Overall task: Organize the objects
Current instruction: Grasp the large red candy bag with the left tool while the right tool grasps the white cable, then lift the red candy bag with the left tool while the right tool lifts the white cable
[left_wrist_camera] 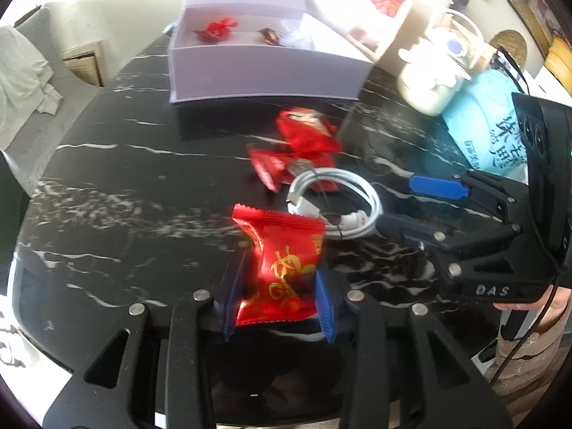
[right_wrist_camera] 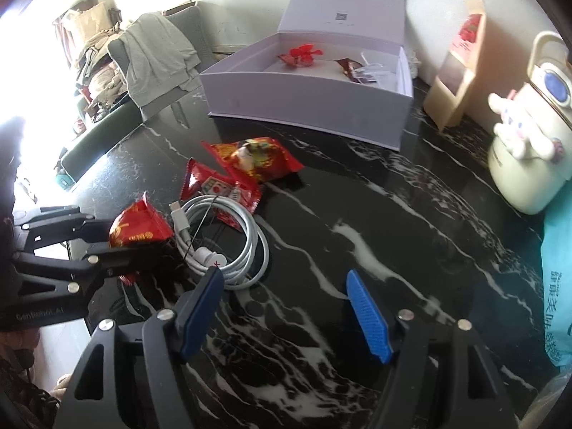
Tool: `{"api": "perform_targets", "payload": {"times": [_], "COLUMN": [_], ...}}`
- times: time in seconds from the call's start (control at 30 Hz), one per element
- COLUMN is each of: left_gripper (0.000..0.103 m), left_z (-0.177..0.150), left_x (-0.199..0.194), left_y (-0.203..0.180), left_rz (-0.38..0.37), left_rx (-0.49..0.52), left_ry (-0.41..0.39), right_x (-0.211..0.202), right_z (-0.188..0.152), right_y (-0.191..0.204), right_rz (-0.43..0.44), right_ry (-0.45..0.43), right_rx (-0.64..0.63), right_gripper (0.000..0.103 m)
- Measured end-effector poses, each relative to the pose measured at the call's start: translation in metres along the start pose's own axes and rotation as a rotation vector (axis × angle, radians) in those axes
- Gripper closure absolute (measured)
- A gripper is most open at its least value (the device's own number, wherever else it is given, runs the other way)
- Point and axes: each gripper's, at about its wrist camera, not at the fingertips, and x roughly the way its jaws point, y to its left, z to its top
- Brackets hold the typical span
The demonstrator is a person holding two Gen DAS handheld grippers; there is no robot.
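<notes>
Left gripper clamps a red packet; right gripper gapes empty above the black marble table. Open box at 12 o'clock; draped chair at 10.

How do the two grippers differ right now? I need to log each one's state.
The left gripper is shut on a red snack packet; the right gripper is open and holds nothing. The left carries its packet clear of the table; the right sits beside the coiled white cable. Both have blue-padded fingers.
</notes>
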Motion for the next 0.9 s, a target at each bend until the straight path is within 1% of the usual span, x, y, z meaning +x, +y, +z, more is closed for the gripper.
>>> {"api": "perform_targets", "payload": {"times": [0.07, 0.17, 0.3, 0.4, 0.53, 0.63, 0.67, 0.7, 0.73, 0.77, 0.9], "left_gripper": [0.069, 0.069, 0.069, 0.070, 0.070, 0.070, 0.070, 0.070, 0.070, 0.070, 0.070], "left_z": [0.001, 0.001, 0.003, 0.006, 0.010, 0.012, 0.013, 0.013, 0.014, 0.014, 0.014], "left_x": [-0.002, -0.004, -0.004, -0.001, 0.001, 0.004, 0.004, 0.005, 0.005, 0.006, 0.006], "left_y": [0.006, 0.015, 0.025, 0.030, 0.031, 0.030, 0.029, 0.029, 0.028, 0.028, 0.026], "left_rz": [0.009, 0.016, 0.025, 0.022, 0.042, 0.040, 0.042, 0.043, 0.046, 0.049, 0.048], "left_rx": [-0.008, -0.020, -0.031, -0.037, -0.024, -0.022, -0.024, -0.026, -0.027, -0.027, -0.025], "left_ry": [-0.005, -0.006, -0.006, 0.002, -0.006, -0.015, -0.019, -0.023, -0.026, -0.031, -0.045], "right_x": [0.000, 0.004, 0.012, 0.017, 0.019, 0.021, 0.022, 0.023, 0.022, 0.022, 0.021], "right_z": [0.001, 0.004, 0.008, 0.012, 0.013, 0.010, 0.009, 0.007, 0.007, 0.007, 0.008], "right_y": [0.007, 0.014, 0.022, 0.029, 0.034, 0.043, 0.047, 0.051, 0.052, 0.053, 0.051], "right_rz": [0.015, 0.061, 0.092, 0.086, 0.075, 0.033, 0.007, -0.018, -0.011, -0.010, -0.013], "right_ry": [-0.012, -0.018, -0.017, -0.021, -0.022, -0.034, -0.032, -0.034, -0.036, -0.036, -0.034], "right_rx": [-0.011, -0.010, -0.012, -0.032, -0.056, -0.102, -0.123, -0.142, -0.141, -0.141, -0.137], "right_gripper": [0.030, 0.030, 0.030, 0.029, 0.029, 0.029, 0.029, 0.030, 0.032, 0.037, 0.044]}}
